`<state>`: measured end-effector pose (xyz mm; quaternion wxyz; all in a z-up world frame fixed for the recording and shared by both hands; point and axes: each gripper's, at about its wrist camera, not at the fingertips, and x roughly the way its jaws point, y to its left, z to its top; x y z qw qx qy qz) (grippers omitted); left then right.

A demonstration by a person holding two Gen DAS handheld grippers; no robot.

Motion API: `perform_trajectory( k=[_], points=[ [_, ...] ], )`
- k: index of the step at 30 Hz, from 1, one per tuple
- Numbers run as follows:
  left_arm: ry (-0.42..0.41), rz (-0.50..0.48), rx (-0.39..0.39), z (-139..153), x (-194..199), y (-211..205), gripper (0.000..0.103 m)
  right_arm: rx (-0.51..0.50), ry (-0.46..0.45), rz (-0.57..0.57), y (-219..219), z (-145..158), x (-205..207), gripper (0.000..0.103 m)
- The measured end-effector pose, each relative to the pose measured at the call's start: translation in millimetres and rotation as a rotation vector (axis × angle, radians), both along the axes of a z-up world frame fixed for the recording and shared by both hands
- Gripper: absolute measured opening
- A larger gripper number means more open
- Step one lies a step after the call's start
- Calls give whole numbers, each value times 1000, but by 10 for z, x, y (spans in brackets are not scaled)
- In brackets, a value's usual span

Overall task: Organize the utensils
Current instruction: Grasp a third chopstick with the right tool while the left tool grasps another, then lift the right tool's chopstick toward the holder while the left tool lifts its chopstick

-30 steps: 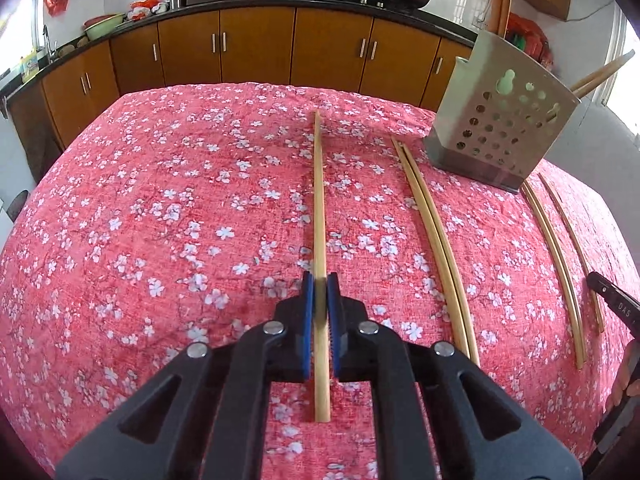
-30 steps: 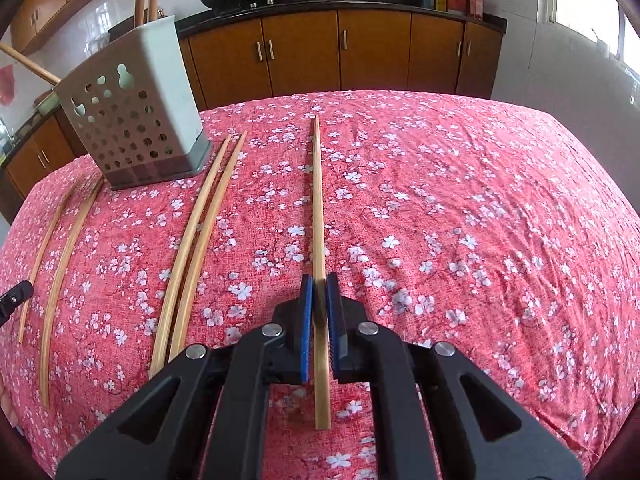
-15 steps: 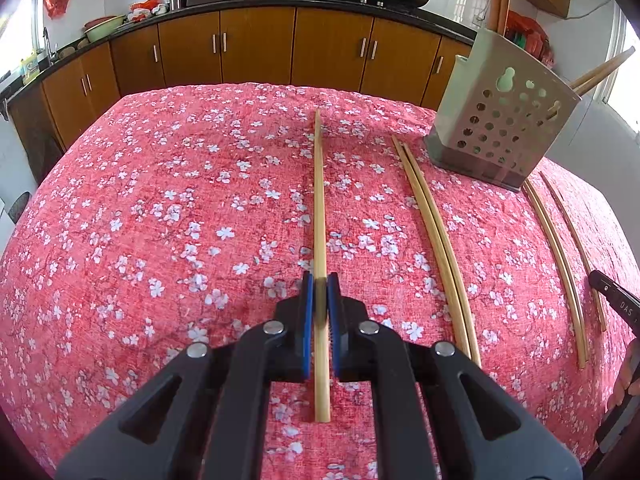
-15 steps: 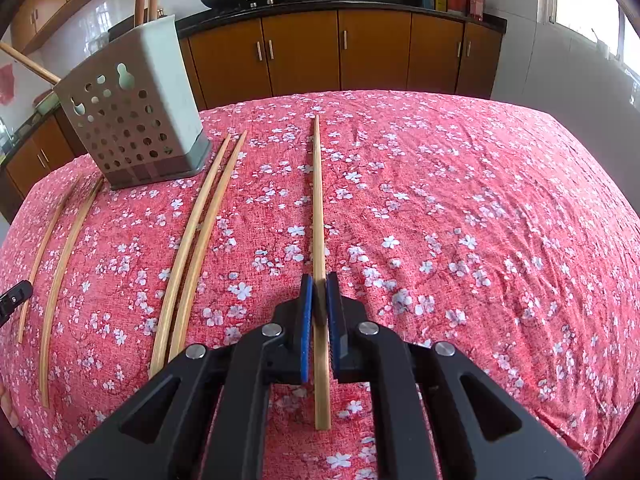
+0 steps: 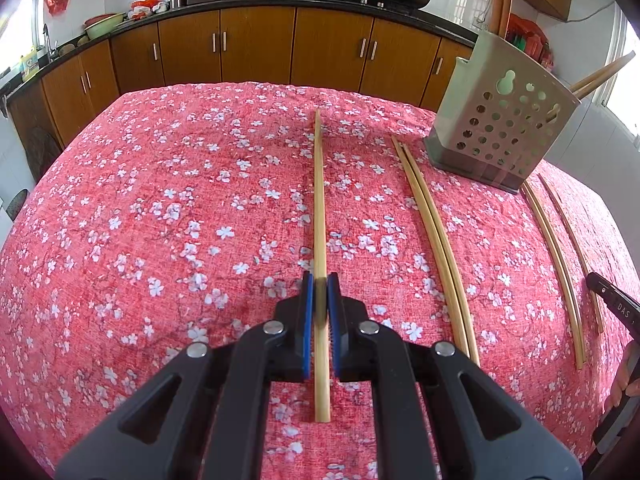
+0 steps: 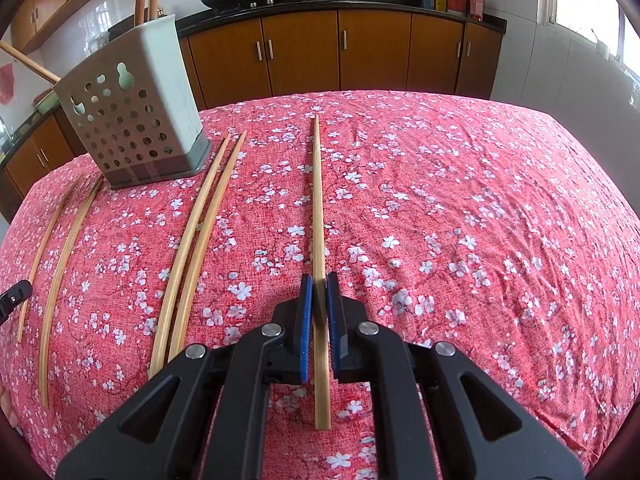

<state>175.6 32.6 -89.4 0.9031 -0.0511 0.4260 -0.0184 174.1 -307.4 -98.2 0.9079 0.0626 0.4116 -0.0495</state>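
In the left wrist view my left gripper (image 5: pixel 320 282) is shut on a bamboo chopstick (image 5: pixel 319 200) that runs straight away from me, low over the red floral tablecloth (image 5: pixel 160 220). In the right wrist view my right gripper (image 6: pixel 319 282) is shut the same way on another bamboo chopstick (image 6: pixel 317 200). Each stick's near end pokes out behind the blue pads. A grey perforated utensil holder (image 5: pixel 500 128) (image 6: pixel 136 116) stands at the far side and holds a few sticks. Two loose pairs of chopsticks (image 5: pixel 432 232) (image 5: pixel 556 248) lie on the cloth between my grippers.
The right wrist view shows the same loose pairs (image 6: pixel 200 240) (image 6: pixel 60 256) to the left of the held stick. A black part of the other tool (image 5: pixel 616 304) and a person's hand (image 5: pixel 624 380) show at the right edge. Wooden kitchen cabinets (image 5: pixel 256 52) stand beyond the table.
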Motion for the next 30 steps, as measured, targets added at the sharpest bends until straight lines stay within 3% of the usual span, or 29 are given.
perform_trajectory(
  k=[20, 30],
  points=[
    [4, 2, -4, 16, -4, 17, 10, -3, 1, 1, 2, -1, 5, 9],
    [8, -5, 35, 33, -45, -26, 10, -22, 3, 1, 47, -7, -90, 9]
  ],
)
